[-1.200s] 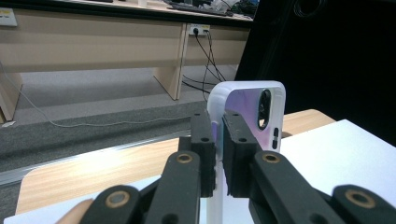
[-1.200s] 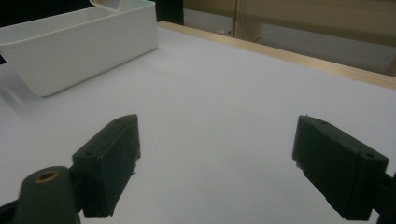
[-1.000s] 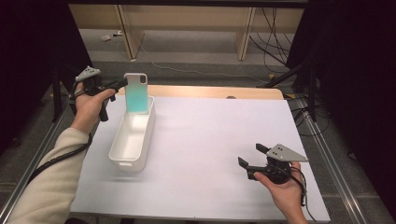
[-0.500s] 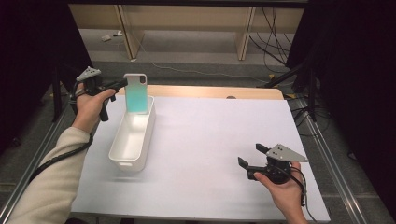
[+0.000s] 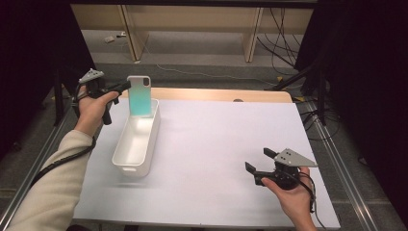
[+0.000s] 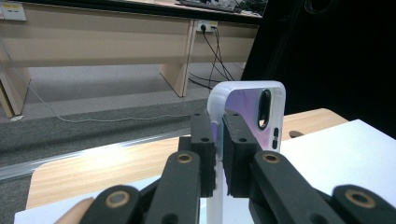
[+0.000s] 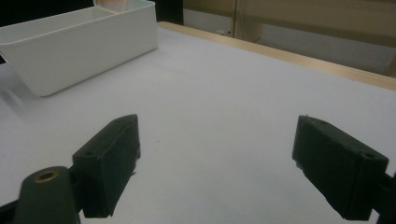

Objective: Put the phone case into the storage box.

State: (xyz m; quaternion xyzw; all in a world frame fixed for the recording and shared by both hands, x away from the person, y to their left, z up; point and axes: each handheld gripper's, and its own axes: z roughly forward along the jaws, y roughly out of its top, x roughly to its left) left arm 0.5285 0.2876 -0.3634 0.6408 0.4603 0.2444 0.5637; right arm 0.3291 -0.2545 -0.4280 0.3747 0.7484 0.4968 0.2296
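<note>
Phone case (image 5: pixel 139 95), pinched at its edge by the left gripper (image 5: pixel 126 86), stands upright over the bin's (image 5: pixel 126 159) far end, not yet released; the right gripper (image 5: pixel 257 167) waits, jaws apart.

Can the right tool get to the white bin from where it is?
Probably yes. The right tool is open and holds nothing, and only bare white table lies between it and the white bin.

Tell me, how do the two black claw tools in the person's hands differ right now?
The left gripper is shut on the edge of a phone case, held upright over the far end of the white bin; the right gripper stands open and holds nothing. The left is raised beside the bin, the right sits low over the white table cover. Both have black jaws and a grey plate.
</note>
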